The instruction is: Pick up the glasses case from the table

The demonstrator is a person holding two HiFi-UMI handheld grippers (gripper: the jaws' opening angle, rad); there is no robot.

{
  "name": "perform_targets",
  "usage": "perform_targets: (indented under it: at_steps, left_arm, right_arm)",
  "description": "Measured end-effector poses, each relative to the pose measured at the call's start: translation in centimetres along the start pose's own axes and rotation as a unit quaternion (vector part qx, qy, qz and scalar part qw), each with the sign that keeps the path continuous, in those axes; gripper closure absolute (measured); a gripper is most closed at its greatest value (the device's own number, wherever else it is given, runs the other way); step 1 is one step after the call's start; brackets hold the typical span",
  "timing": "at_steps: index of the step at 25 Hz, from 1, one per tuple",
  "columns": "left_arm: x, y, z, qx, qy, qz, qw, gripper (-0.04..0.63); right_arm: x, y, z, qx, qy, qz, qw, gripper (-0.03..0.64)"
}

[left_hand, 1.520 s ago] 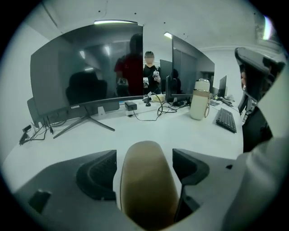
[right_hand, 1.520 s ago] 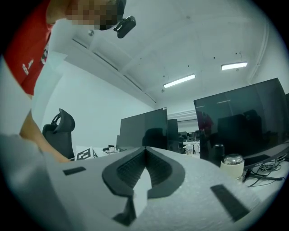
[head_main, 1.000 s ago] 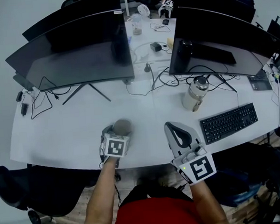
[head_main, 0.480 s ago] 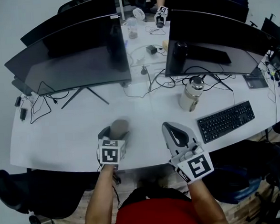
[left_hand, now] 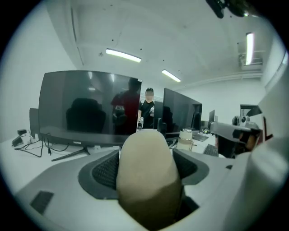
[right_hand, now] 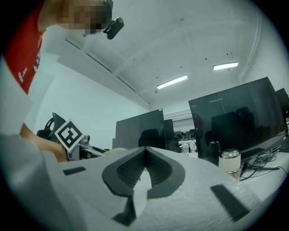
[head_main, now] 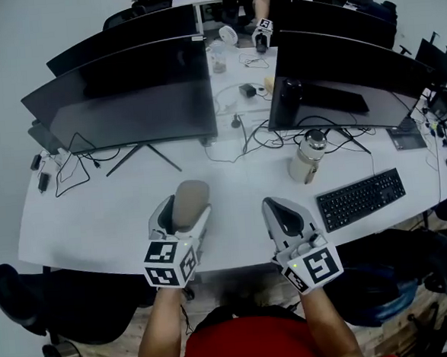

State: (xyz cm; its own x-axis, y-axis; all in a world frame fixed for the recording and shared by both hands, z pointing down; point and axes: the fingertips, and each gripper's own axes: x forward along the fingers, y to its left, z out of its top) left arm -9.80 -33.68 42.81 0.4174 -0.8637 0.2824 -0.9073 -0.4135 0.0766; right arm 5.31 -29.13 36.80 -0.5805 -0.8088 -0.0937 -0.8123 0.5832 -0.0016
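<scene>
The beige, rounded glasses case [head_main: 191, 197] is sitting between the jaws of the left gripper [head_main: 185, 215], in the lower centre-left of the head view. In the left gripper view we are seeing both dark ribbed pads pressing against the sides of the case, so this gripper is clamped on it. The case's rounded end is projecting past the jaw tips.

We are judging the case to be clear of the white table [head_main: 96, 213]: the gripper is tilting upward, and no table surface is showing directly under the case. The head view alone cannot confirm the clearance.

The right gripper [head_main: 286, 217], in the lower centre-right of the frame, is carrying nothing, and its jaws are meeting tip to tip. The black keyboard [head_main: 361, 197] and the pale metal bottle [head_main: 307, 156] are standing well apart from the case, toward the right.

We are treating the grasp as done and the pick-up as essentially complete. Only keeping the case steady is left.
</scene>
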Motion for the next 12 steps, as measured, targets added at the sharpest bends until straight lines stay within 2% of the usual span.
perform_targets:
  at_steps: [6,12]
  left_arm:
    - [-3.2,-1.7,5.3,0.022,-0.086,-0.004,0.996,0.23]
    - [-5.7,-2.2,8.3,0.038,-0.138,0.002,0.9897,0.23]
  right_arm:
    - [-0.6,0.7,1.7,-0.002,-0.02,0.003,1.0,0.614]
    - [-1.5,0.9,3.3,-0.006,-0.037,-0.002,0.999,0.614]
